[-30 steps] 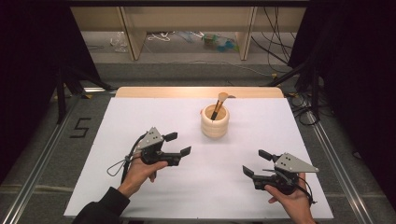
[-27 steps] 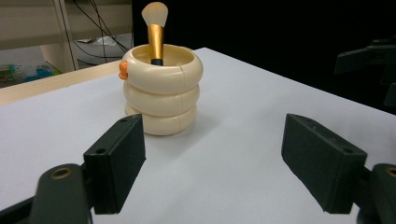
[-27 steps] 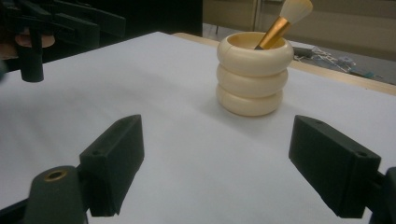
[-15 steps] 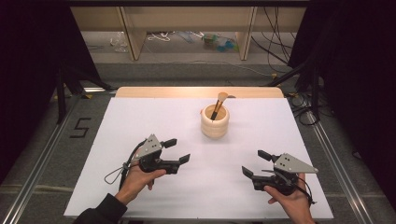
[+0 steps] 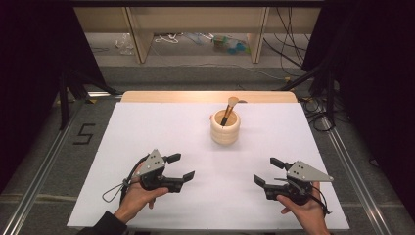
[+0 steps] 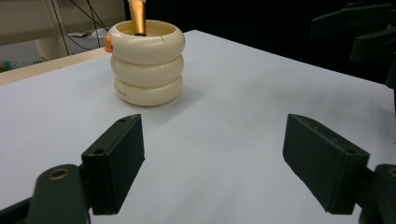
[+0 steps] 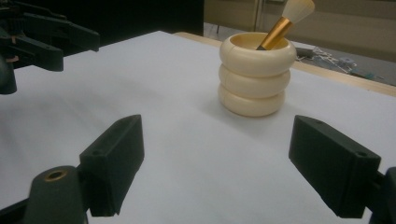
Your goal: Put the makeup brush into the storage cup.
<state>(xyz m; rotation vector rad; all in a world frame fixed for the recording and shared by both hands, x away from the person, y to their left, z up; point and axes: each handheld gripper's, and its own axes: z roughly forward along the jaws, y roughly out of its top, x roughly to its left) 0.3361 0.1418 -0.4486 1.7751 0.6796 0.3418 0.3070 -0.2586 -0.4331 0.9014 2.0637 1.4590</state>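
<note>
Readable: a single black digit "5" (image 5: 84, 133), marked on the grey floor just left of the white table top (image 5: 147, 127). No other lettering, label or brand legible anywhere.

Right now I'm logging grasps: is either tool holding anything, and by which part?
Nothing is held. The left tool and right tool are both open over the table, apart from the brush standing in the cream holder.

Brush (image 6: 137, 16) head cropped (top edge)
</note>
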